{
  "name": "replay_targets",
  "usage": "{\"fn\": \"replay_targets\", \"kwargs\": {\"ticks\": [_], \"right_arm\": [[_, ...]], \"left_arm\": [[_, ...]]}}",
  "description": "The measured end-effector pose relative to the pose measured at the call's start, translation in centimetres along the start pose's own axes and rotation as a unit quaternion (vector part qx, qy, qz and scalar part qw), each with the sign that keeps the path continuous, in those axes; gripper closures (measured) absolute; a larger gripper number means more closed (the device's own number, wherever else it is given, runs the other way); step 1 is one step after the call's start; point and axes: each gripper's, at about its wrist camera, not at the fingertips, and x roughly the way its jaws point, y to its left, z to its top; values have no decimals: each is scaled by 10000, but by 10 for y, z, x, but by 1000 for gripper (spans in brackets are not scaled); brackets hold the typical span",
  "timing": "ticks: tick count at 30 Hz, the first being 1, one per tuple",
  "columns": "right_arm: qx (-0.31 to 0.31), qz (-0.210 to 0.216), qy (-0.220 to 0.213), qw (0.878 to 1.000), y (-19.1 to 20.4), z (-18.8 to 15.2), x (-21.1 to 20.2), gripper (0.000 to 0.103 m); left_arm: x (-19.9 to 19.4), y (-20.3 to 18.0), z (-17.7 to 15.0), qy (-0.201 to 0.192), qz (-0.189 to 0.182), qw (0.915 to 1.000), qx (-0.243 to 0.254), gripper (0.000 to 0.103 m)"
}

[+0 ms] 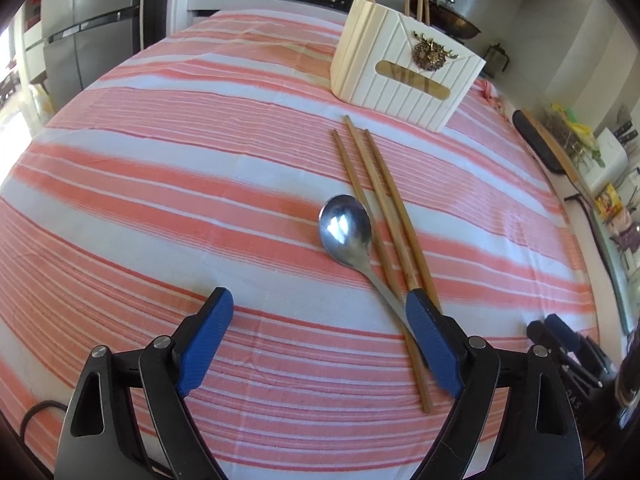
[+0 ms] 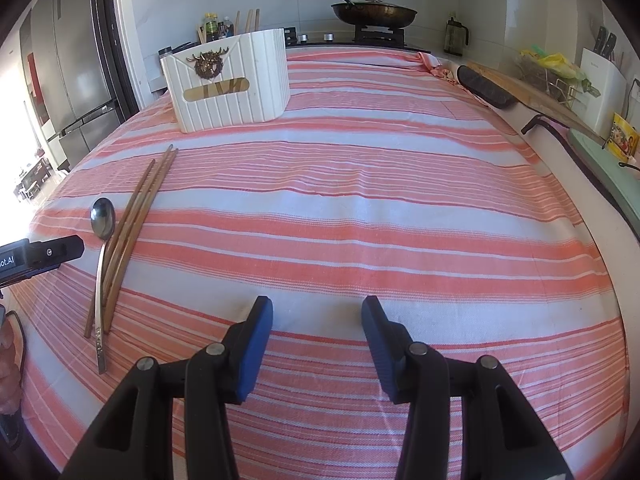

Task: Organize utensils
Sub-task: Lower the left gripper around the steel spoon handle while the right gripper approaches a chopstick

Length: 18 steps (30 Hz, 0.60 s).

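The utensils lie together on the striped tablecloth [image 1: 200,200] in front of me: a metal spoon [image 1: 346,232] with its bowl facing up, and three wooden chopsticks [image 1: 384,216] close along its side, one of them crossing the spoon's handle. From my right wrist camera the same group sits off to the left, the spoon [image 2: 102,248] nearest the cloth's edge and the chopsticks [image 2: 132,224] fanned slightly beside it, their far tips pointing toward the holder.

The white ribbed utensil holder [image 1: 404,72] stands upright on the cloth beyond the chopsticks' tips, apart from them, with a gold antlered ornament [image 1: 430,53] on its front and a slot window below it. More chopsticks [image 1: 418,7] stick up out of its top.

My left gripper [image 1: 320,320] hovers over the cloth with its blue pads spread wide and nothing between them; its right pad [image 1: 430,344] overlaps the near ends of the spoon handle and chopsticks in the view, though I cannot tell whether it touches them. My right gripper [image 2: 316,340] is also spread apart and holds nothing, over bare cloth well to the right of the utensils.

Behind the table, a lidded frying pan [image 2: 374,12] rests on the stove.
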Motion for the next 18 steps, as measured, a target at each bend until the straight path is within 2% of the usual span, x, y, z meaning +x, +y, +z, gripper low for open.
{"fn": "replay_targets", "kwargs": {"ticks": [2,8,12,16,18], "right_arm": [[-6,0,1,10000,0,0,0,55],[22,28,-7,10000,1,0,0,55],[62,66,-21,10000,-1,0,-1,55],[103,104,-32,9999,-2,-1,-1,55],[113,109,-36,9999,-2,-1,-2,55]], "left_arm": [[3,-6,1,-23,88,9999,92,14],[20,-24,6,-80,760,9961,446,13],[19,-20,4,-60,836,9951,532,7],[18,-13,2,63,958,9925,755,8],[17,-12,2,123,902,9922,849,8]]}}
